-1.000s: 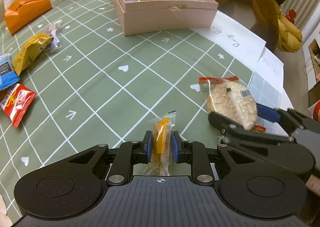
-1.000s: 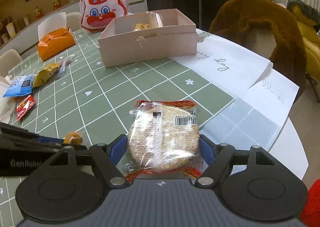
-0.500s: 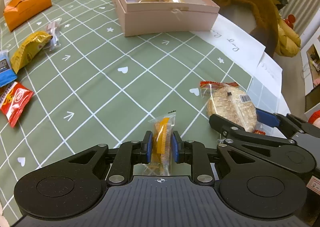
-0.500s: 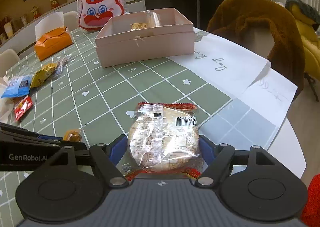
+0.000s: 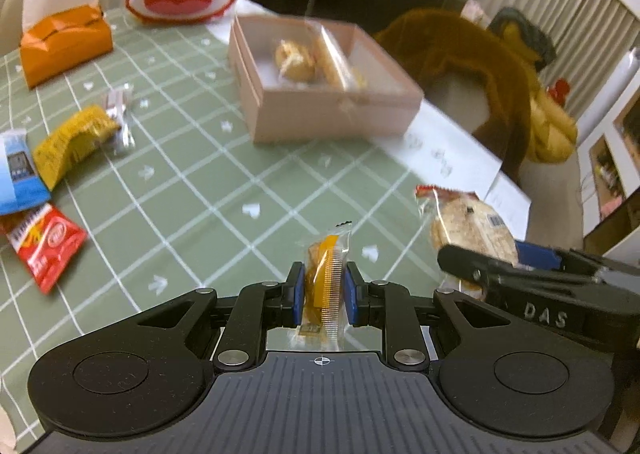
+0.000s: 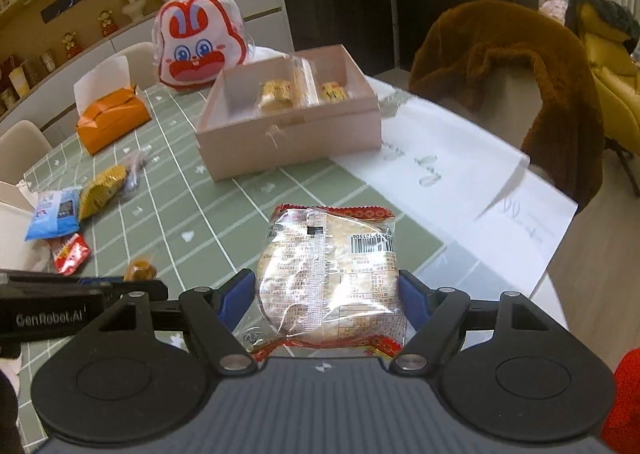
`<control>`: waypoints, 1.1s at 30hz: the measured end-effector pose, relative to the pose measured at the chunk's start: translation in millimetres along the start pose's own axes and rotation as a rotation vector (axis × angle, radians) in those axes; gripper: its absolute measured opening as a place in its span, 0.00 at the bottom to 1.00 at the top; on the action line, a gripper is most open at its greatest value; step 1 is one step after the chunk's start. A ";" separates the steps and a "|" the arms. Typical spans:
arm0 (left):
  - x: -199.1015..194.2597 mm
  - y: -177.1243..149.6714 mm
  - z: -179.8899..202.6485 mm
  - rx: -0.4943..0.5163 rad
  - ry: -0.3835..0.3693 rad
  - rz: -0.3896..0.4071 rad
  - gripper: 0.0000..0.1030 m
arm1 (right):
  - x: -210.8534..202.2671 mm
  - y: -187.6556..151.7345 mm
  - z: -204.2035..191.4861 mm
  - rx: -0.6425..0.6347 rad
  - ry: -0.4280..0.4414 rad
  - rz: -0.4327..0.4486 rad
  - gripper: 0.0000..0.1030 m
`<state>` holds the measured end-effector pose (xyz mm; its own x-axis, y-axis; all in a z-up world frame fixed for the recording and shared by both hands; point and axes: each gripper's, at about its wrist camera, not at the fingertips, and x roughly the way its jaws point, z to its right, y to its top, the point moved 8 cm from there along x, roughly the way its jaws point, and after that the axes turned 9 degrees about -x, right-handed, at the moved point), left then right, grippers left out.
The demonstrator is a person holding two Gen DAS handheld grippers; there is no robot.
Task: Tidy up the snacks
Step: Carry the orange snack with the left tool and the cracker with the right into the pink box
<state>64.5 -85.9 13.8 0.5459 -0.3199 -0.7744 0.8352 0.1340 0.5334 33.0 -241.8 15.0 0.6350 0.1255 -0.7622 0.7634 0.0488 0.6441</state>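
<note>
Two crinkly clear wrappers, one slim (image 5: 325,279), one apparently round (image 6: 329,283), gripper-clamped.

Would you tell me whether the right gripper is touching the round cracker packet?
Touching: the right wrist view shows the right gripper with both blue pads pressed against the round cracker packet.
</note>
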 end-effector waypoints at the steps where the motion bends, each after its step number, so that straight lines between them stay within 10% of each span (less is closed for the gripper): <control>1: -1.7 5.4 1.1 -0.012 -0.012 0.010 0.24 | -3.7 4.6 -0.6 -0.009 0.000 0.005 0.74; 13: -38.1 166.4 60.5 -0.022 -0.189 0.186 0.24 | -46.1 141.8 27.9 -0.038 0.090 0.171 0.74; 21: -4.9 262.4 62.1 -0.071 -0.236 0.185 0.28 | 8.9 228.3 27.4 -0.050 0.161 0.196 0.74; 24: 30.3 273.2 45.0 -0.106 -0.104 0.134 0.29 | 49.6 246.9 17.7 -0.085 0.193 0.124 0.75; 33: 42.4 257.4 -20.8 -0.166 -0.037 0.095 0.29 | 97.6 242.7 10.7 -0.061 0.282 0.032 0.75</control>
<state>304.1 -45.5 111.2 0.6222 -0.3323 -0.7089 0.7815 0.3173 0.5372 281.5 -228.4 96.2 0.5946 0.3978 -0.6987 0.7294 0.0986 0.6769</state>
